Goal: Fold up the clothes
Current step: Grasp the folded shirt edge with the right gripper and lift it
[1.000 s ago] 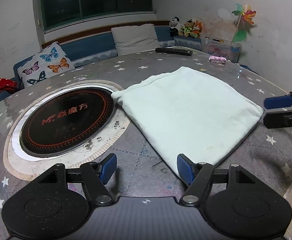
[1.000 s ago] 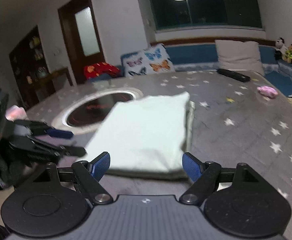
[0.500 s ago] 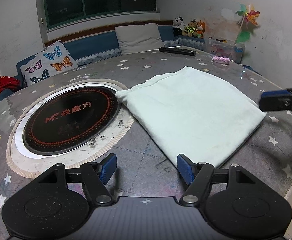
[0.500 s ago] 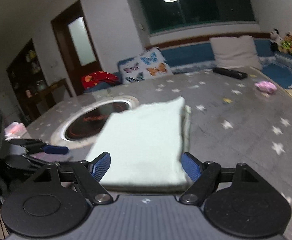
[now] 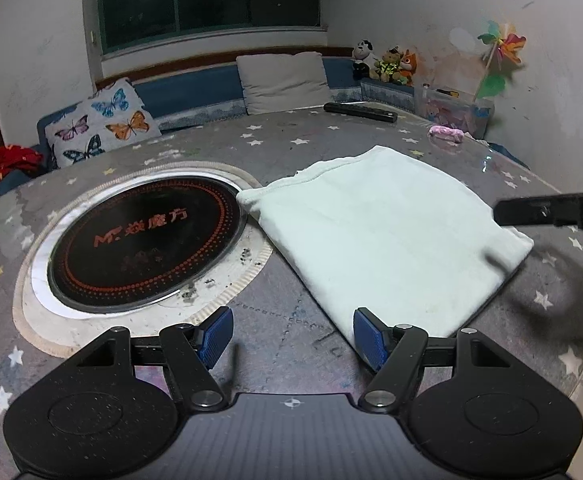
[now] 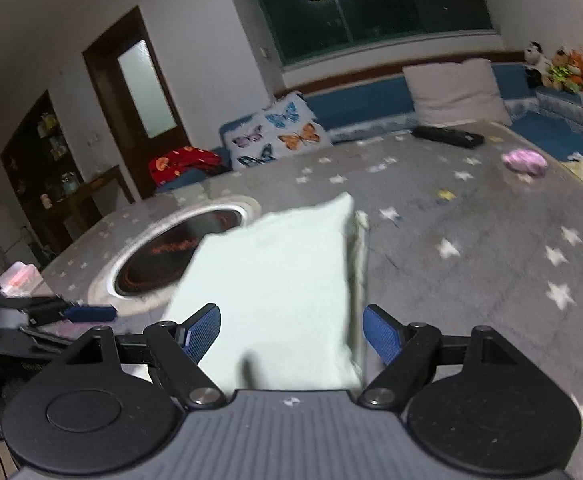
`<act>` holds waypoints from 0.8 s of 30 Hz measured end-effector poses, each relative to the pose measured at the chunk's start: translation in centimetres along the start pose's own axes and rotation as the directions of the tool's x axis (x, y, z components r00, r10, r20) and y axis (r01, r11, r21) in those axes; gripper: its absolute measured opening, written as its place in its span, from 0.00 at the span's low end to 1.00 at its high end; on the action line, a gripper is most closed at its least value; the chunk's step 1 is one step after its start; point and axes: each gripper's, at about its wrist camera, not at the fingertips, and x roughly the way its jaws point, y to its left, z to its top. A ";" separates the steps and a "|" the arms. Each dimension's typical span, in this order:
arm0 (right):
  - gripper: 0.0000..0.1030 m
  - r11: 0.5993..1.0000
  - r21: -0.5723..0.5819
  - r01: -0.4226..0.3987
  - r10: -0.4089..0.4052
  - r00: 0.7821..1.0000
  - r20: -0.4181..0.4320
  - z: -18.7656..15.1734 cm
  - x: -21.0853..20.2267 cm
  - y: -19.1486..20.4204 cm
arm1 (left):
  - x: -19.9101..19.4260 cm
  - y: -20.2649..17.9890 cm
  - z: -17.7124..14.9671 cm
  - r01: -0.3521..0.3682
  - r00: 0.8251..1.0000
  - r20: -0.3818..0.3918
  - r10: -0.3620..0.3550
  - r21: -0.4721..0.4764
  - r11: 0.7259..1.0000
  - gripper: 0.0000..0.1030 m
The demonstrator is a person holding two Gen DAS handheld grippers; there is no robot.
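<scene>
One table [image 5: 275,148], grey with a star print, carrying everything in view. One round black cooktop [image 5: 143,240] set into it, left of centre in the left wrist view. One folded cloth [image 5: 379,232], pale mint, lying flat as a rough rectangle just right of the cooktop, one corner at the cooktop's rim; no other garment on the table.

Long axis running from the far corner by the cooktop toward the near right corner in the left wrist view. Ahead and to the right of the left tongs [image 5: 291,338], right pad [image 5: 367,340] just beside the cloth's near edge, left pad over bare table. Straight ahead of the right tongs [image 6: 291,336], near short edge lying between the two pads, layered fold edges [image 6: 357,264] showing along the cloth's right side. Right tongs judged the nearer and better lined up for the next fold.

Two tongs in all, both spread wide, neither gripping anything.

One black remote [image 5: 359,112] at the far edge, well apart from the cloth. One small pink thing [image 5: 445,133] near the far right edge, too small to identify.
</scene>
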 end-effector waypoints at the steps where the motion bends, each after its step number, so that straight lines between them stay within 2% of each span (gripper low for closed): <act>1: 0.78 1.000 -0.003 -0.007 0.007 1.000 -0.001 0.4 0.5 0.1 | 0.1 0.0 0.1 0.002 1.000 -0.003 -0.002 -0.007 1.000 0.67; 6: 0.78 1.000 0.018 0.019 -0.019 1.000 -0.024 1.8 3.1 -0.6 | 0.5 0.7 0.9 0.003 1.000 -0.003 -0.003 -0.051 0.999 0.67; 10: 0.76 0.997 0.052 0.060 -0.057 0.997 -0.051 2.4 4.8 -2.3 | 1.7 1.2 1.8 0.029 0.999 -0.014 -0.031 -0.103 0.994 0.66; 18: 0.58 0.990 0.134 0.038 -0.024 0.994 -0.107 3.0 7.6 -4.1 | 4.6 1.8 3.3 0.082 0.994 -0.059 -0.097 -0.212 0.974 0.51; 22: 0.51 0.991 0.132 0.035 -0.019 0.993 -0.120 3.1 8.3 -3.8 | 5.3 1.9 3.8 0.090 0.992 -0.064 -0.109 -0.244 0.966 0.49; 24: 0.40 0.990 0.137 0.030 -0.012 0.992 -0.126 3.2 8.5 -3.8 | 5.5 1.9 4.0 0.092 0.992 -0.066 -0.112 -0.254 0.963 0.43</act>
